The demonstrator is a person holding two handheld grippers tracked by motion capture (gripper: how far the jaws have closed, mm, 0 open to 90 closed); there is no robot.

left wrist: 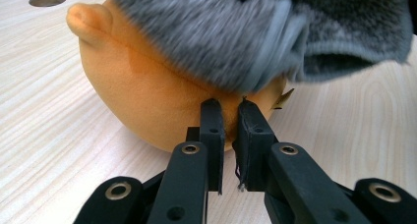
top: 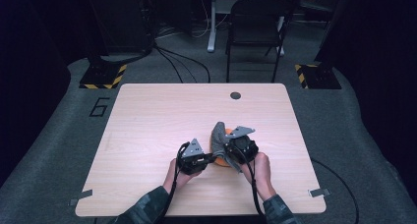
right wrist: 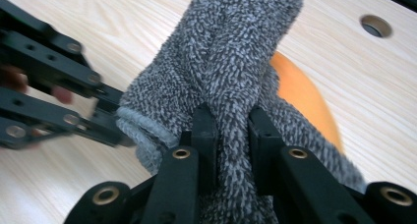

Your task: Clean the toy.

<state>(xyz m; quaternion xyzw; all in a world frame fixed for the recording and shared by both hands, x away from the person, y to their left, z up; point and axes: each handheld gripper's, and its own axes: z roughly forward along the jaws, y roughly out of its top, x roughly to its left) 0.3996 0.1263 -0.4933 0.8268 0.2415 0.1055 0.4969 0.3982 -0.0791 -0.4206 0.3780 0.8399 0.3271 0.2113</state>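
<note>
An orange foam form [left wrist: 142, 96] lies on the wooden table [top: 147, 116], a rounded lump with a small nub at one end. A fuzzy grey sock [right wrist: 236, 52] is draped over its top. My left gripper [left wrist: 231, 111] is shut, pinching the form's lower edge just under the sock's cuff. My right gripper [right wrist: 231, 121] is shut on a bunched fold of the sock, holding it up off the form [right wrist: 300, 96]. In the high view both grippers meet at the table's middle front, left [top: 209, 157] and right [top: 227, 148], with the sock [top: 218, 133] standing up between them.
A round cable hole [top: 235, 95] sits near the table's far edge. A dark chair [top: 255, 27] stands behind the table. Cables trail from both grippers toward the front edge. Metal clips [top: 318, 192] sit at the front corners.
</note>
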